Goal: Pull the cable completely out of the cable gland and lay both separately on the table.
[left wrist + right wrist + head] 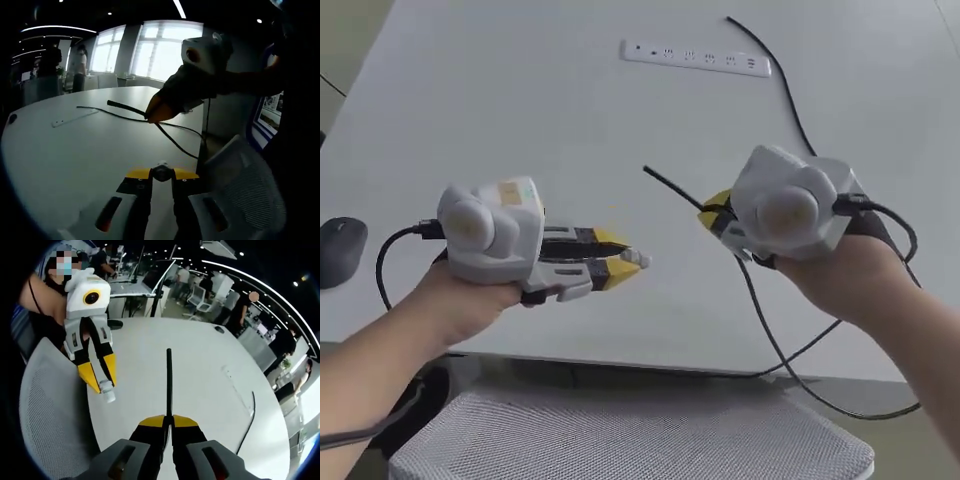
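Observation:
A small white cable gland [638, 262] sits between the yellow tips of my left gripper [623, 260], held above the table's near edge. In the left gripper view the gland [161, 170] is pinched at the jaw tips. My right gripper [713, 213] is shut on a thin black cable [670, 185], whose free end sticks out to the left, apart from the gland. The rest of the cable hangs below the hand over the table edge. In the right gripper view the cable [169, 380] runs straight ahead from the shut jaws, with the left gripper [102, 382] and the gland [108, 393] off to the left.
A white power strip [695, 58] lies at the far side of the white table [520, 110], its black cord trailing to the right. A dark mouse [340, 250] rests at the left edge. A grey mesh chair [620, 440] stands below the near edge.

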Demonstrator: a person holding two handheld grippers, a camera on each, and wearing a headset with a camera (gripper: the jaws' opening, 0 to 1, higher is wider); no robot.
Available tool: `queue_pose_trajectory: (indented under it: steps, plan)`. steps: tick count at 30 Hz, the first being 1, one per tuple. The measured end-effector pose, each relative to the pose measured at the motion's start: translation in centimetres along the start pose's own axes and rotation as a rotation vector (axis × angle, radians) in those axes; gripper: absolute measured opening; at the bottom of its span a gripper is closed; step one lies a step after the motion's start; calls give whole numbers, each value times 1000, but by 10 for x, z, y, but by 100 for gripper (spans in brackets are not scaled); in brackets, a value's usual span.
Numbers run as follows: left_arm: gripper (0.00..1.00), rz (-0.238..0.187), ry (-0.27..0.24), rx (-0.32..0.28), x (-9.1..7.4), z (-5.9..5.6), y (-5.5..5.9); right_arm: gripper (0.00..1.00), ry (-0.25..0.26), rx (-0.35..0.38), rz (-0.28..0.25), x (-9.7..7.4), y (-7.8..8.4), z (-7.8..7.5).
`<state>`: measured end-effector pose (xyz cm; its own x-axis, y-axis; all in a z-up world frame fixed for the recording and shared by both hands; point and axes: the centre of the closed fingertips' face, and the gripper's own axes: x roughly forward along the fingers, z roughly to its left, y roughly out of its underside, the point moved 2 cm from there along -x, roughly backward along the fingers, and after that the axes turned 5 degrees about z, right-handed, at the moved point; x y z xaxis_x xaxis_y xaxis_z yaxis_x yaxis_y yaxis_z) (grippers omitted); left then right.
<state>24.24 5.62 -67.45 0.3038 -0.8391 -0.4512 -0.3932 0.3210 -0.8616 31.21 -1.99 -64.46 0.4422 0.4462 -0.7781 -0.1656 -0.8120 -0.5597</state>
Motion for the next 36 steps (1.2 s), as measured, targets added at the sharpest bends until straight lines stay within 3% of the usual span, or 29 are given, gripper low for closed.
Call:
queue_pose_trajectory:
  steps: [4,11,15,21,27,34,36]
  plan:
    - [15,17,-3,-4,2,2,12,0,-21,-33,-8,10,-17,0]
    - [15,52,3,-25,6,5,35,0,-71,-129,-2,35,-44,15]
    - [15,63,5,-42,8,8,45,0,-105,-148,10,59,-54,23]
    - [15,85,8,-74,13,13,66,0,-152,-148,29,97,-59,31]
    - [15,86,-8,-108,16,19,81,0,-183,-150,67,119,-59,38]
    - [15,78,-57,-165,17,36,98,0,-233,-130,101,155,-52,56]
    - [15,83,-66,-172,17,40,102,0,-251,-120,82,161,-52,61]
